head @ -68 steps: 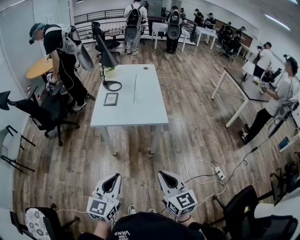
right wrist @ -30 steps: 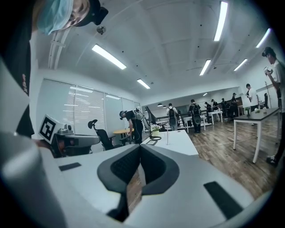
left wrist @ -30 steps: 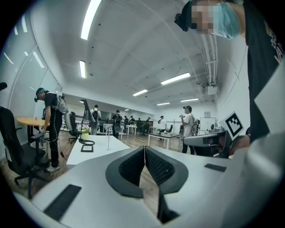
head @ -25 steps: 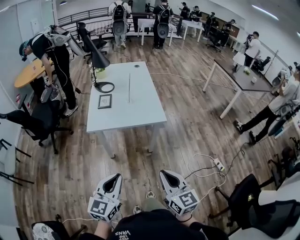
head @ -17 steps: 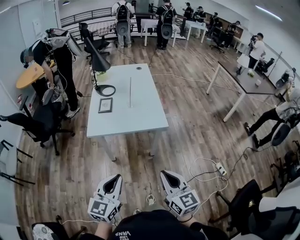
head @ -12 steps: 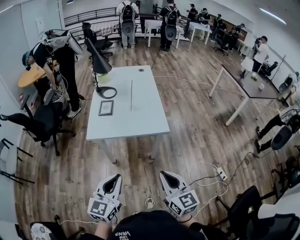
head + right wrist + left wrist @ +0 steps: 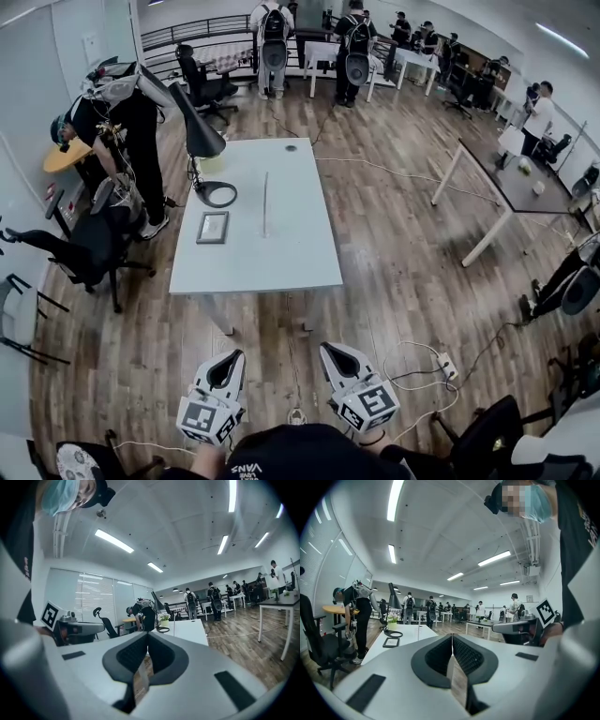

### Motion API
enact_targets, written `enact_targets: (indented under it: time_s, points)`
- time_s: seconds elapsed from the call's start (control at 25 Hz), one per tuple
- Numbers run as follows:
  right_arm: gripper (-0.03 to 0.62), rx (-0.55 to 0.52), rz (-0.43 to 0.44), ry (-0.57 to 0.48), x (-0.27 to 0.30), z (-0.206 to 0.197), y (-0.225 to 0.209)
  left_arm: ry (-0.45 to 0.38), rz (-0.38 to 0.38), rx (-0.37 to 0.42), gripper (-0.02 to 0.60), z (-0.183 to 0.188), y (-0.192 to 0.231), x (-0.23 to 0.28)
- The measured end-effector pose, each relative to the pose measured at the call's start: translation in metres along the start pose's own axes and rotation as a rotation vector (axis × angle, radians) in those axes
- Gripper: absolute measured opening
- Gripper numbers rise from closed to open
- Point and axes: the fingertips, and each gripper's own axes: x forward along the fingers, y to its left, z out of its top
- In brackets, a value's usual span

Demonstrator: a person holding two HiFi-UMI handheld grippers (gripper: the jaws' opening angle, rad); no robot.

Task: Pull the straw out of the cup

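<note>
- Straw (image 7: 265, 190): a thin pale line standing upright about mid-table on the white table (image 7: 281, 258), far ahead of me. It also shows as a thin upright stick in my left gripper view (image 7: 418, 633). The cup at its foot is too small to make out.
- Left of the straw on the table: a black desk lamp (image 7: 203, 131), and a small dark-framed rectangle (image 7: 213, 227) lying flat on the side nearer me.
- Left claw (image 7: 228, 359): jaws pressed together with nothing between them. It hangs over the wooden floor (image 7: 394, 234), well short of the table's near edge.
- Right claw (image 7: 335, 354): jaws also together and empty. It is just beside the left claw, pointing toward the table.
- Left of the table: a black office chair (image 7: 89, 248), with a person (image 7: 122, 122) bent over behind it.
- Near right on the floor: a white power strip (image 7: 448, 367) with trailing cables.
</note>
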Motion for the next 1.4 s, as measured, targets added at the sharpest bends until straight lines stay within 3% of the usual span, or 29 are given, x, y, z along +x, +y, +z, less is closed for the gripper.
enact_targets:
  time_s: [0.64, 1.4]
  points:
    - [0.018, -0.004, 0.066, 0.020, 0.041, 0.002, -0.035, -0.001, 0.094, -0.031, 0.011, -0.002, 0.026, 0.033]
    - [0.018, -0.009, -0.020, 0.001, 0.130, 0.031, -0.070, -0.009, -0.018, -0.004, 0.011, 0.029, 0.098, 0.116]
